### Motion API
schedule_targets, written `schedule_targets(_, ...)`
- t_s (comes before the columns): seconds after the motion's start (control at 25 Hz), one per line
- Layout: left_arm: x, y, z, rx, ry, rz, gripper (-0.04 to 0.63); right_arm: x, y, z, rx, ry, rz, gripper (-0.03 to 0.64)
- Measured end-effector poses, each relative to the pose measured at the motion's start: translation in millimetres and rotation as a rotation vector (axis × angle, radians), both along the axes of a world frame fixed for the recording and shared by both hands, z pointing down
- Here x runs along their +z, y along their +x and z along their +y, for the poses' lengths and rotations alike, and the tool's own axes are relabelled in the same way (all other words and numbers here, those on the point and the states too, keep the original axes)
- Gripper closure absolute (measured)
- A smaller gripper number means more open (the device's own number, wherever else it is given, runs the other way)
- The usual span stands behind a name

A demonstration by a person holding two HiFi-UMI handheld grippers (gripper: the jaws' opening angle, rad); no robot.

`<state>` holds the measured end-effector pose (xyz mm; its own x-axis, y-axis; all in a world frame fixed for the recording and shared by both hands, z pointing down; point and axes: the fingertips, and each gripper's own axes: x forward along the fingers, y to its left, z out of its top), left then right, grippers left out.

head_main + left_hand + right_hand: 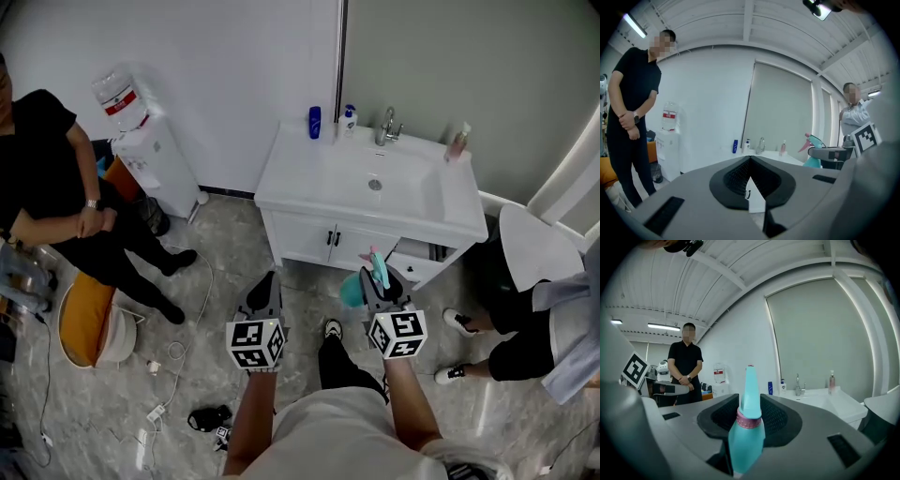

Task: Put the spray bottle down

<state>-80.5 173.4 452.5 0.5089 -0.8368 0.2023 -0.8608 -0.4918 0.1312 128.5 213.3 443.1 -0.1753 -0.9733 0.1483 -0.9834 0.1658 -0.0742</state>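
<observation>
A teal spray bottle (353, 288) with a pink trigger and a pink collar stands upright between the jaws of my right gripper (376, 281), which is shut on it. In the right gripper view the bottle (746, 439) fills the middle of the jaws. It also shows in the left gripper view as the spray bottle (813, 142) at the right. My left gripper (267, 281) is level with the right one, jaws shut with nothing in them (751, 158). Both grippers hang over the floor in front of the white sink cabinet (309, 178).
On the cabinet top stand a faucet (386, 126), a blue bottle (315, 122), a white pump bottle (349, 119) and a pink bottle (458, 141). A water dispenser (150, 155) and a person in black (56, 187) are at the left, another person (525, 328) at the right. Cables (178, 375) lie on the floor.
</observation>
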Motion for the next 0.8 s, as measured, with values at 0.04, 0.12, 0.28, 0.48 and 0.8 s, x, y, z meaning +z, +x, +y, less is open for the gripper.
schedule_targets(0.04,0.1,6.9,-19.0,-0.005,-0.002,-0.003,0.594,0.5,6.9,-19.6,-0.007,-0.003,-0.007,0.460)
schedule_targets(0.12,-1.4,22.5,-58.3,-0.015,-0.008,-0.007,0.594,-0.9,22.1,-59.0,-0.018,-0.005,-0.021,0.460)
schedule_targets(0.28,-11.5,58.2,-130.5,-0.023,-0.006,-0.019,0.594,-12.8,54.8,-132.2,-0.037,0.002,-0.055,0.460)
schedule_targets(0.48,-18.7,83.6,-199.6,-0.056,-0.009,-0.036,0.594,-20.1,85.4,-207.7,-0.061,0.008,-0.055,0.460)
schedule_targets(0.8,-13.2,81.7,-261.1,-0.091,-0.032,-0.044,0.594,-8.0,97.3,-279.5,-0.068,-0.027,-0.010,0.460)
